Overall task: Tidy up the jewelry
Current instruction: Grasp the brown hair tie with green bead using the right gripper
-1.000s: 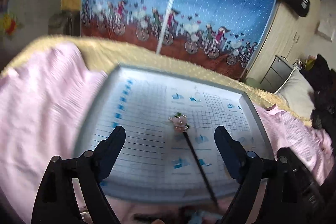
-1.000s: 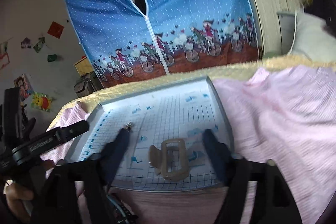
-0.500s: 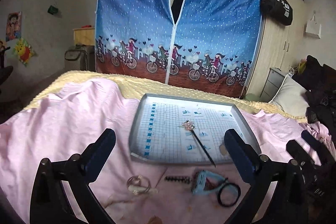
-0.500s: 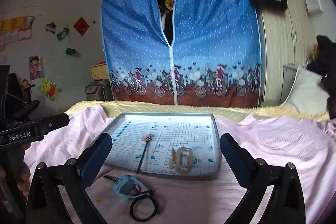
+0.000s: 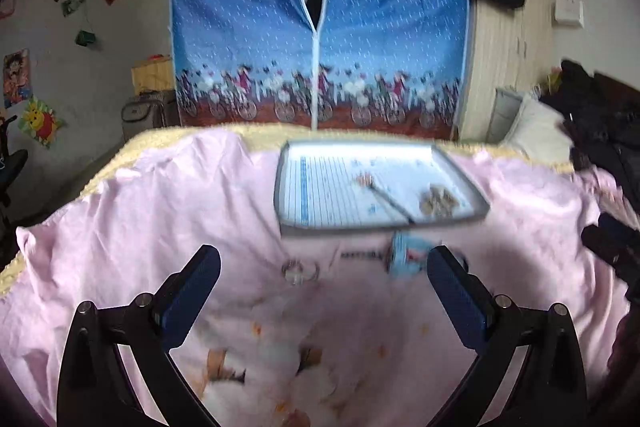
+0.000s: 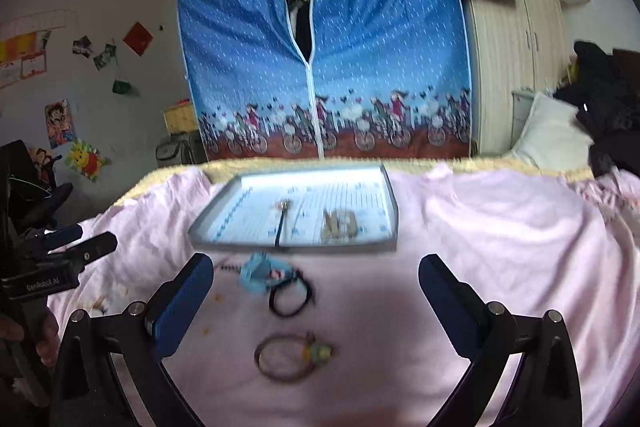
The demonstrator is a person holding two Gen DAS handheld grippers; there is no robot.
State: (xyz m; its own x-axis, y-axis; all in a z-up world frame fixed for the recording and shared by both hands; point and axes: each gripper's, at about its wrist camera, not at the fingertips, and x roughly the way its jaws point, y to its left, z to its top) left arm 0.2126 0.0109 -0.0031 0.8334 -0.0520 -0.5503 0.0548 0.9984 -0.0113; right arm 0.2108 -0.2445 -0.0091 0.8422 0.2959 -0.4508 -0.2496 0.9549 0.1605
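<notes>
- The tray (image 6: 390, 203) lies in the upper middle of the right wrist view, on the pink sheet (image 6: 500, 247). It already holds two pieces: a dark hair stick (image 6: 281, 223) with a pale ornament at its far end, and to its right a beige claw clip (image 6: 339, 223).
- Several pieces are left on the sheet, below the tray's near edge: a light blue clip (image 6: 256, 273) touching a black hair tie (image 6: 291, 299), and lower, near the frame's centre, a brown loop with a small yellow-green charm (image 6: 294, 357).
- In the left wrist view a small clear ring-like piece (image 5: 299, 270) lies left of the blue clip; it is too blurred to name, possibly a ring or bracelet.
- The task is therefore judged well under half done.
- The right gripper (image 6: 316, 301) is spread wide and empty above the loose pieces; the left gripper (image 5: 323, 293) is likewise spread, holding nothing.
- Both views are smeared by motion, so tray print and ornament detail are unreadable, and something thin and dark left of the blue clip stays unclear.
</notes>
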